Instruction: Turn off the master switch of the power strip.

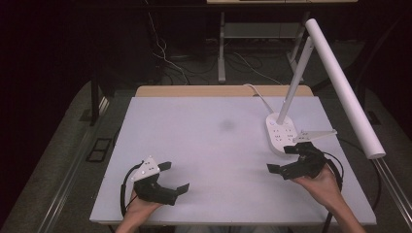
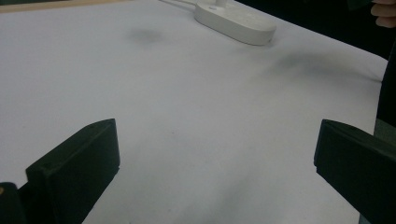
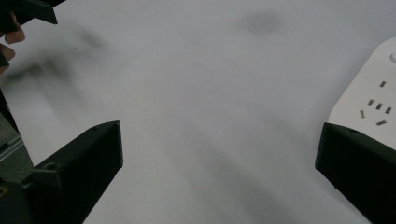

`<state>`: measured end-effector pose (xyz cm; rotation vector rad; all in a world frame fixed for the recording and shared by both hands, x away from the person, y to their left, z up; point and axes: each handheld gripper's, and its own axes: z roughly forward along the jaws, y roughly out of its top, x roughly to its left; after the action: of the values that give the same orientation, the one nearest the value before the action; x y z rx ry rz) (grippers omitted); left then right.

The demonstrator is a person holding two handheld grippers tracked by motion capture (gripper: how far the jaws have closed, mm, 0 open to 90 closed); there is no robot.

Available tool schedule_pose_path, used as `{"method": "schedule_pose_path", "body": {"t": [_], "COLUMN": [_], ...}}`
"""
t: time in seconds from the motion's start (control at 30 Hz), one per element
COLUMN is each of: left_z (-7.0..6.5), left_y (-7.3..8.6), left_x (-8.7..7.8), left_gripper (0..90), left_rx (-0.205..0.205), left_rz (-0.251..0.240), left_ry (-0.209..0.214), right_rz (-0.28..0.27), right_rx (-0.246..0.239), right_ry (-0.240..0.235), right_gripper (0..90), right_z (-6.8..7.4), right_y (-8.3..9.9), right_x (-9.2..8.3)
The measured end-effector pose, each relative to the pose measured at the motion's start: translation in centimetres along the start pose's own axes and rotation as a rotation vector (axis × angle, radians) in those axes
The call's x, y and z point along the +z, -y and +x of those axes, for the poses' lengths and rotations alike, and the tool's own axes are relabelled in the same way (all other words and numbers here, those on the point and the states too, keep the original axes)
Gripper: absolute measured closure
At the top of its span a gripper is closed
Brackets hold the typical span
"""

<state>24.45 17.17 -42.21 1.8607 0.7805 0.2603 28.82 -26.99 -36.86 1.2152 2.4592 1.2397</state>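
Power strip within reach of the right claw

Power strip (image 1: 281, 133), white and oblong, lay at the right side of the worktop (image 1: 214, 145), long axis running away from the person and a little to the left. Lamp stem (image 1: 296, 82) rose from its far end, carrying a long white tube head (image 1: 342, 85) that slanted out over the right edge. White cord (image 1: 257, 94) trailed off the strip's far end toward the back of the worktop. Socket slots showed on the strip in the right gripper view (image 3: 373, 102), just beyond the right-hand jaw.

Right claw (image 1: 286, 160) sat just short of the strip's near end, close but not touching as far as could be told; jaws spread wide, nothing between them. Strip lay ahead and to the right of this claw's line of sight.

Left claw (image 1: 172, 177) rested near the front left of the worktop, well apart from the strip, jaws likewise released and empty. From the left gripper view the strip (image 2: 236, 21) lay far across the bare white surface.

Judgement: the right hand was clearly the nearer; any approach would turn on a short advance forward and rightward, meeting the strip at its near end or across its narrow width. A faint grey smudge (image 1: 227, 125) marked mid-worktop.
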Motion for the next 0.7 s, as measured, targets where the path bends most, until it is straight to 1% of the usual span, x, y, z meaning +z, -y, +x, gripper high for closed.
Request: {"method": "schedule_pose_path", "body": {"t": [0.27, 0.47, 0.53, 0.57, 0.63, 0.7], "left_z": [0.0, 0.1, 0.0, 0.0, 0.0, 0.0], "left_y": [0.0, 0.0, 0.0, 0.0, 0.0, 0.0], "left_x": [0.0, 0.0, 0.0, 0.0, 0.0, 0.0], "left_gripper": [0.0, 0.0, 0.0, 0.0, 0.0, 0.0], "left_rx": [-0.001, -0.002, -0.002, -0.002, -0.001, -0.002], "left_rz": [0.000, 0.001, 0.000, 0.000, 0.000, 0.000], "left_ry": [-0.001, -0.001, -0.001, -0.001, -0.002, -0.003], "right_rz": [0.023, 0.024, 0.027, 0.028, 0.036, 0.035], "right_rx": [-0.016, -0.024, -0.019, -0.026, -0.024, -0.021], "right_ry": [0.024, 0.037, 0.042, 0.046, 0.058, 0.059], "right_gripper": [0.3, 0.3, 0.3, 0.3, 0.3, 0.3], "right_z": [-0.7, -1.0, -1.1, -1.3, -1.5, -1.7], "right_y": [-1.5, -2.2, -2.4, -2.5, -2.8, -3.1], "right_x": [0.4, 0.5, 0.5, 0.5, 0.5, 0.5]}}
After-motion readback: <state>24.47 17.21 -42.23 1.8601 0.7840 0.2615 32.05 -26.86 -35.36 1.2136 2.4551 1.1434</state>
